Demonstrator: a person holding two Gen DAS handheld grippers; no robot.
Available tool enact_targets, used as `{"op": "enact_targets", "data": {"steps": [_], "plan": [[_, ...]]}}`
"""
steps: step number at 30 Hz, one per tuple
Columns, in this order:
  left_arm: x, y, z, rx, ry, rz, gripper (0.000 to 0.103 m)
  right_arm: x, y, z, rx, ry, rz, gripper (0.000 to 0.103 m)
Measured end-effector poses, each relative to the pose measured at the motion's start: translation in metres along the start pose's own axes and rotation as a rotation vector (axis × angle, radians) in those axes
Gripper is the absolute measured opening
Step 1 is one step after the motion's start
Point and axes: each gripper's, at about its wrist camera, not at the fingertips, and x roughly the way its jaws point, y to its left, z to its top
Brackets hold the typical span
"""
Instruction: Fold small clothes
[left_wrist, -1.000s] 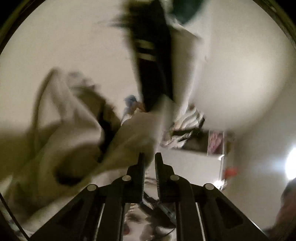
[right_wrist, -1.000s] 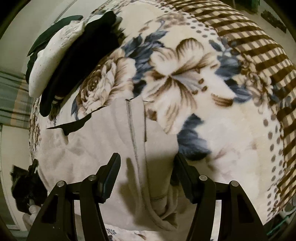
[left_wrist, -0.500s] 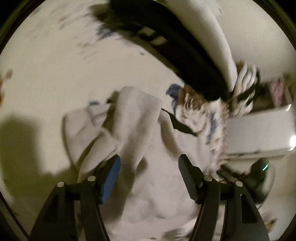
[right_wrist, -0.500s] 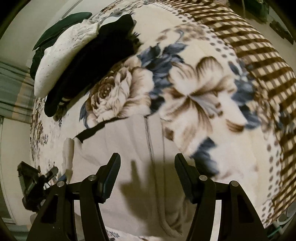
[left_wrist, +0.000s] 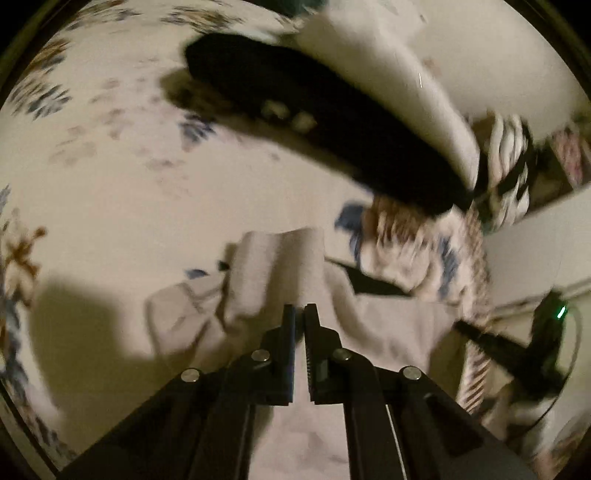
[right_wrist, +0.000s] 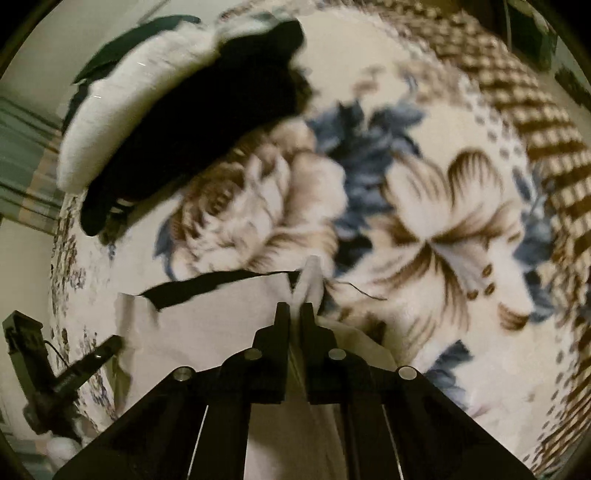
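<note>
Garment (left_wrist: 280, 266): a small pale-grey piece with a black edge band, lying rumpled on the flowered blanket (left_wrist: 110, 177), below a stack of black and white folded clothes (left_wrist: 332, 122). Left gripper (left_wrist: 299, 308): jaws have just closed, pinching a raised fold. Risk: a shallow bite slips free, or catches two layers and drags a crease. Right gripper (right_wrist: 291, 306): jaws have just closed on the garment's corner by the black band (right_wrist: 221, 282). Risk: uneven lifting between hands skews the fold; the loose thread (right_wrist: 362, 290) may snag.
</note>
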Motion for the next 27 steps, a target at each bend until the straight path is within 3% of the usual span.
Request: {"op": "enact_targets", "data": {"steps": [5,8,9,10,12,15,18,20,21,25,27], "plan": [[-0.007,0.038,0.007,-0.140,-0.014,0.037,0.003,-0.019,0.005,0.000,-0.008,-0.047,0.012,0.006],[-0.005,0.048,0.011,-0.183,0.017,0.005,0.005,-0.014,0.001,0.003,-0.001,-0.031,0.001,0.006],[-0.005,0.049,0.010,-0.191,0.031,-0.006,0.013,-0.012,0.000,0.004,0.004,-0.027,0.002,0.006],[-0.003,0.046,0.010,-0.187,0.051,-0.012,0.036,-0.009,0.000,0.005,-0.001,-0.022,0.000,0.006],[0.003,0.038,0.007,-0.157,0.070,-0.010,0.067,-0.006,0.000,0.005,-0.010,-0.017,-0.012,0.006],[0.027,0.023,0.000,-0.107,0.158,-0.004,0.067,-0.002,0.000,0.004,-0.007,-0.006,-0.007,0.006],[0.049,0.010,-0.009,-0.024,0.203,0.081,0.066,-0.002,0.002,0.004,0.001,-0.002,-0.002,0.006],[0.053,0.001,-0.013,0.033,0.177,0.130,0.063,-0.003,0.004,0.004,-0.004,-0.004,-0.002,0.006],[0.051,-0.002,-0.014,0.033,0.170,0.113,0.059,-0.004,0.005,0.004,-0.005,-0.006,-0.005,0.006],[0.028,0.000,-0.013,-0.009,0.141,0.078,0.061,-0.007,0.013,0.008,-0.038,0.046,-0.129,0.008],[0.010,0.006,-0.014,-0.036,0.111,0.088,0.061,-0.012,0.020,0.010,-0.042,0.073,-0.153,0.023]]}}
